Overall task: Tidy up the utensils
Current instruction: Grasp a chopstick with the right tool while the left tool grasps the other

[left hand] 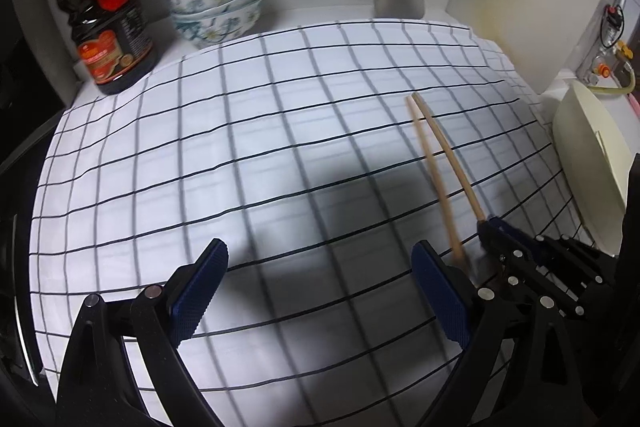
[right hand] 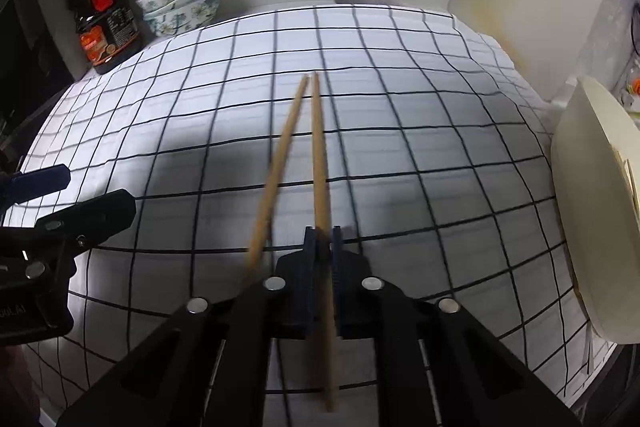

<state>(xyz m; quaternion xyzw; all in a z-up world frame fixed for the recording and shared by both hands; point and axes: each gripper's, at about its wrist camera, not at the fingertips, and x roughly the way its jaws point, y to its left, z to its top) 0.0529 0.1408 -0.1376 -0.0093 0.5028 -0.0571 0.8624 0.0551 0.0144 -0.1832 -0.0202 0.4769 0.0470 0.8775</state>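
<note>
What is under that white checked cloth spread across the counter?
The white checked cloth with dark grid lines covers nearly everything beneath it. Only a strip of pale countertop shows past its far edge, where the stacked floral bowls stand. Whatever else lies underneath is hidden.

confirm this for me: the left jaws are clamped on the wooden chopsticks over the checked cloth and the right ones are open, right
Sides swapped. The right wrist view shows the right gripper shut on the chopsticks above the checked cloth; only one stick is clearly between its jaws. The left gripper is open and holds nothing.
</note>
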